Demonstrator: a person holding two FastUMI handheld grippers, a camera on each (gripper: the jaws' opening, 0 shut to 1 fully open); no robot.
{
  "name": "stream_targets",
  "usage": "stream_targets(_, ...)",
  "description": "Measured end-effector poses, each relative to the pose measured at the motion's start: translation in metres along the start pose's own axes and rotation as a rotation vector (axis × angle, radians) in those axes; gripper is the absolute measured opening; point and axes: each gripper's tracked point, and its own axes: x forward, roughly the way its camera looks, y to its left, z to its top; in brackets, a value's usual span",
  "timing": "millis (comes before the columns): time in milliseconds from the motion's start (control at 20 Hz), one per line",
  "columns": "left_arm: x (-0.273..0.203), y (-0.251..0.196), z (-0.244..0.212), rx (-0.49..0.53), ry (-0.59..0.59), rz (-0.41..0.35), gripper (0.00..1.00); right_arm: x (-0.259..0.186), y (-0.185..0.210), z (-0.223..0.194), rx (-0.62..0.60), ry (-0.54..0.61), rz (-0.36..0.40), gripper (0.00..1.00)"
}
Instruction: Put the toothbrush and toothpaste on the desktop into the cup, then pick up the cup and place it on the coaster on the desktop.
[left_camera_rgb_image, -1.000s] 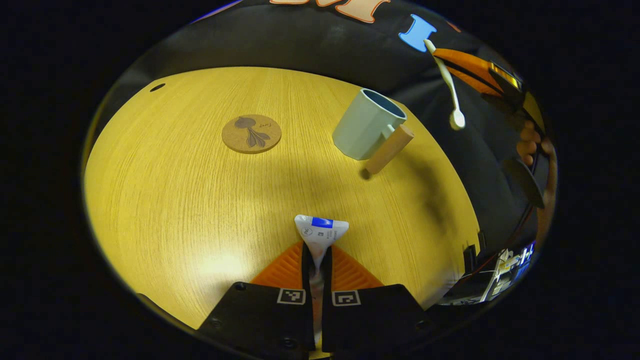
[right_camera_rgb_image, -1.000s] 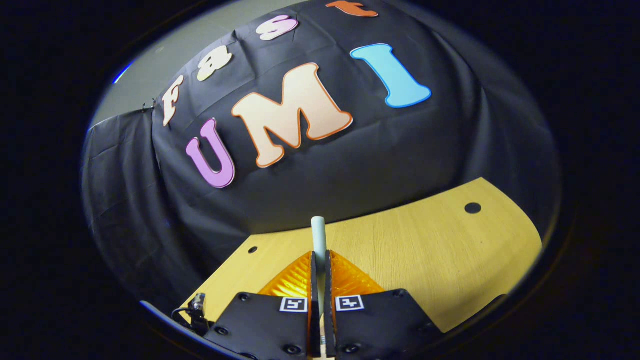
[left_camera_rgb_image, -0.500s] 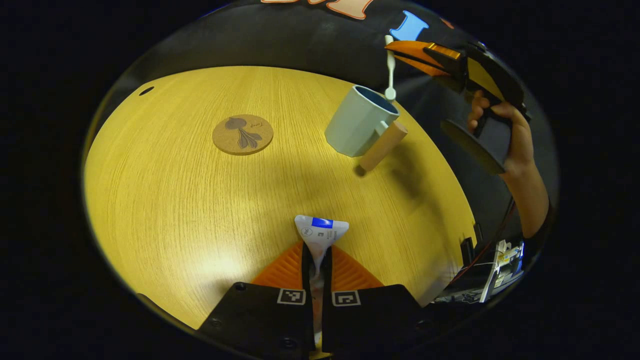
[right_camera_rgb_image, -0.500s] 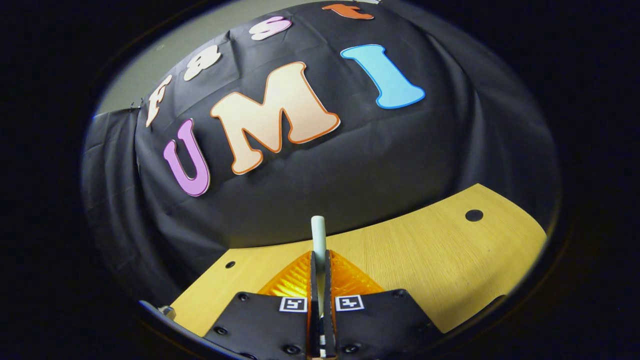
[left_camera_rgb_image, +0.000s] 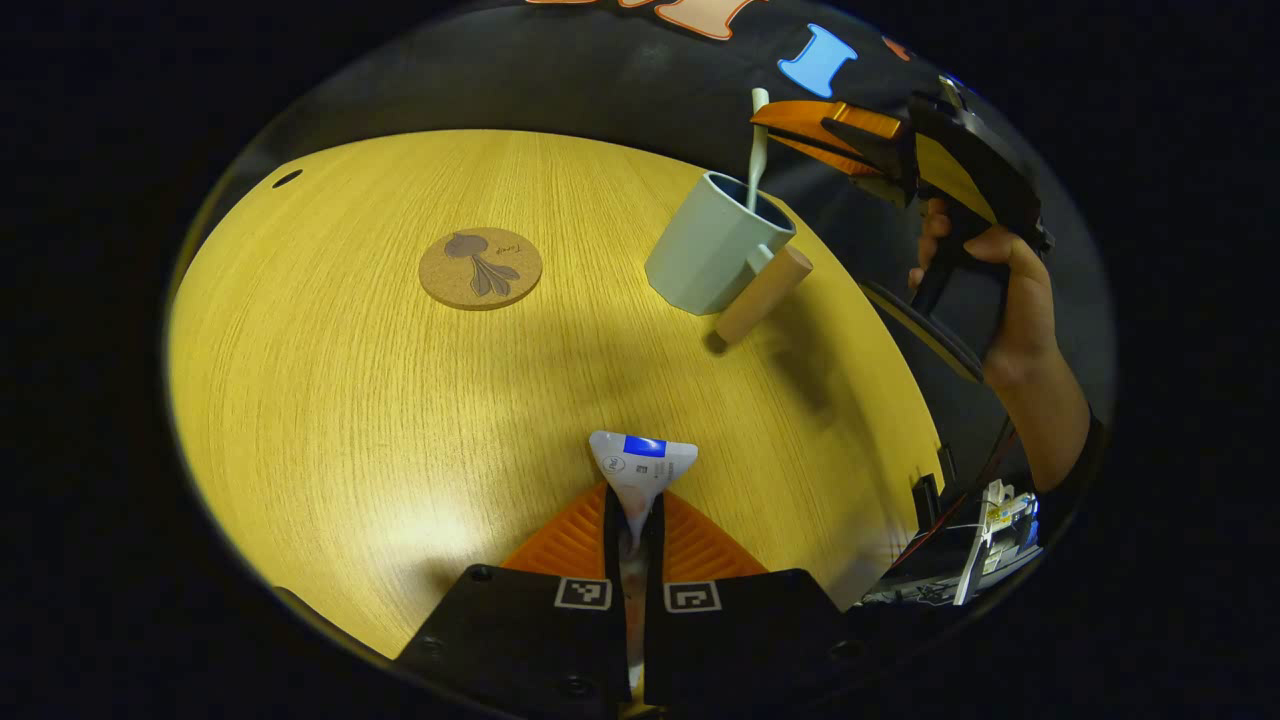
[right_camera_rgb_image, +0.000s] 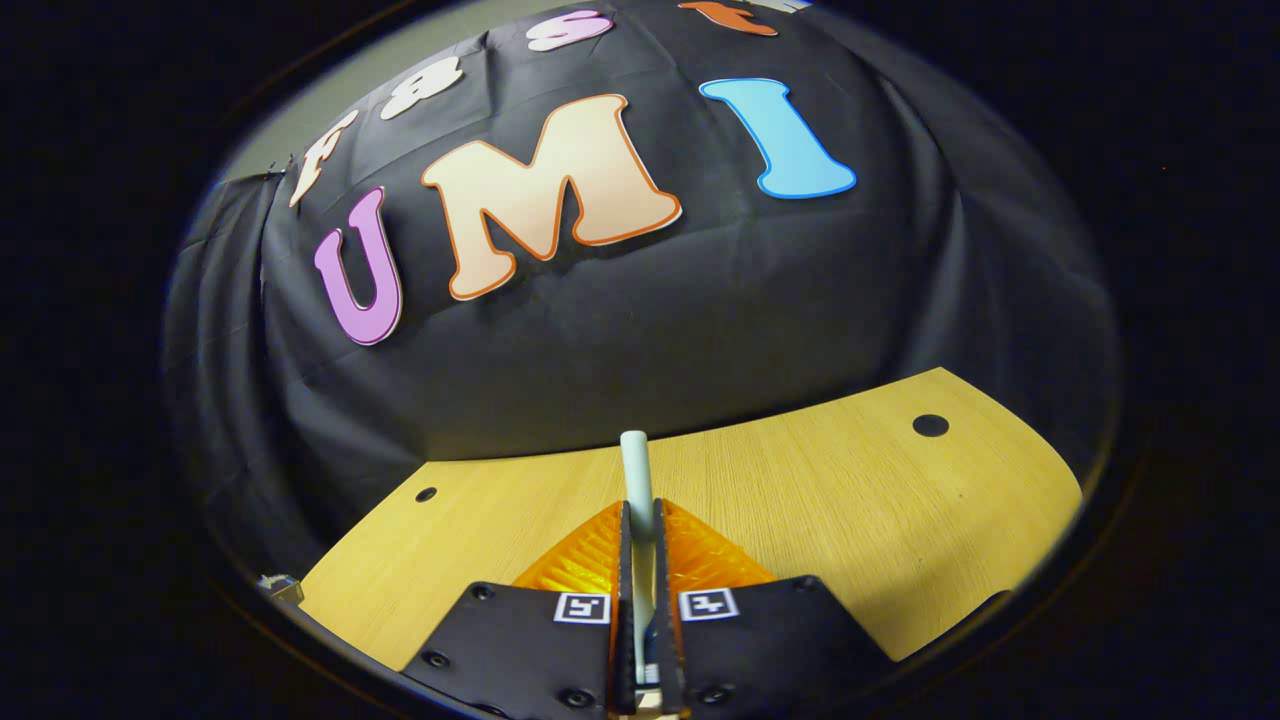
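On desk: one cup, one coaster, one toothpaste.

Toothbrush head is down inside the cup, hidden by the rim. Toothpaste lower part is covered btwn the left gripper fingers (cap end not visible). In right gripper view, toothbrush lower end is cut off at 6 o'clock.
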Motion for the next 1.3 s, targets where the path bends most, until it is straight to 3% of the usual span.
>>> stream_targets(50,0.0,0.0,0.0,0.005,0.001,0.002,0.05,-0.006,0.002,0.002,0.005,0.005,0.008,0.21)
stream_targets(100,0.0,0.0,0.0,0.01,0.001,0.005,0.05,-0.009,0.002,0.002,0.01,0.013,0.011,0.24)
stream_targets(150,0.0,0.0,0.0,0.015,0.001,0.008,0.05,-0.015,0.001,0.0,0.016,0.026,0.012,0.47)
stream_targets(200,0.0,0.0,0.001,0.019,0.0,0.009,0.05,-0.022,0.001,-0.002,0.017,0.044,0.012,0.48)
stream_targets(250,0.001,0.0,0.0,0.019,0.0,0.009,0.05,-0.03,0.0,-0.003,0.013,0.054,0.015,0.81)
stream_targets(350,0.001,0.0,0.002,0.006,-0.007,0.007,0.05,-0.047,-0.005,0.0,-0.009,0.062,0.013,0.9)
stream_targets(500,0.001,-0.001,0.002,0.002,-0.013,0.016,0.05,-0.072,-0.016,-0.003,-0.035,0.096,0.012,0.89)
stream_targets(550,0.002,0.0,0.003,0.004,-0.022,0.03,0.05,-0.082,-0.024,-0.004,-0.045,0.099,0.003,0.84)
stream_targets(600,0.003,-0.002,0.003,0.006,-0.029,0.038,0.02,-0.089,-0.029,-0.003,-0.049,0.101,-0.004,0.89)
stream_targets(900,0.005,-0.008,0.013,0.061,-0.065,0.094,0.01,-0.116,-0.056,-0.01,-0.059,0.124,-0.024,0.89)
stream_targets(1300,-0.023,-0.042,0.075,0.056,-0.268,0.016,0.01,-0.133,-0.072,-0.019,-0.017,0.132,-0.034,0.89)
